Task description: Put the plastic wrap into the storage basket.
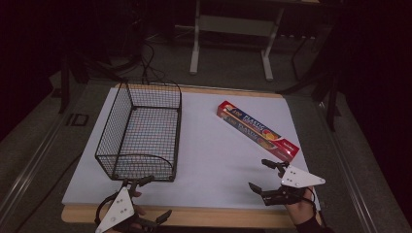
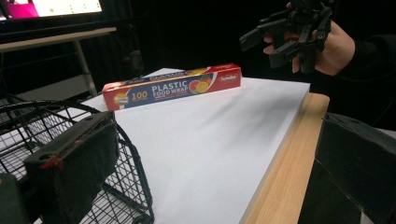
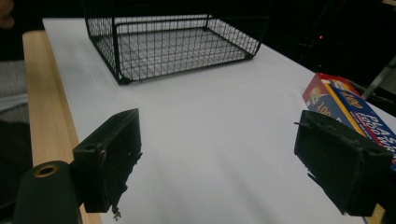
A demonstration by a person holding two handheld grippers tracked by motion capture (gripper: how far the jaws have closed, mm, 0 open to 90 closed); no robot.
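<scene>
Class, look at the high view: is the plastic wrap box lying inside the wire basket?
No. The plastic wrap box lies on the white table surface to the right of the wire basket, well apart from it.

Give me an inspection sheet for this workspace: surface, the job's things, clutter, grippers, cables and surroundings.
Surface: white board on a wooden table, bare between the things.
Job's things: plastic wrap box lies flat at the right, near the right gripper; black wire basket stands upright at the left, nothing in it.
Clutter: nothing seen.
Grippers: left gripper at the near edge by the basket's front, jaws apart, holding nothing; right gripper just short of the box's near end, jaws apart, holding nothing.
Cables: dark cables on the floor beyond the table.
Surroundings: dark room, grey stand legs behind.
</scene>
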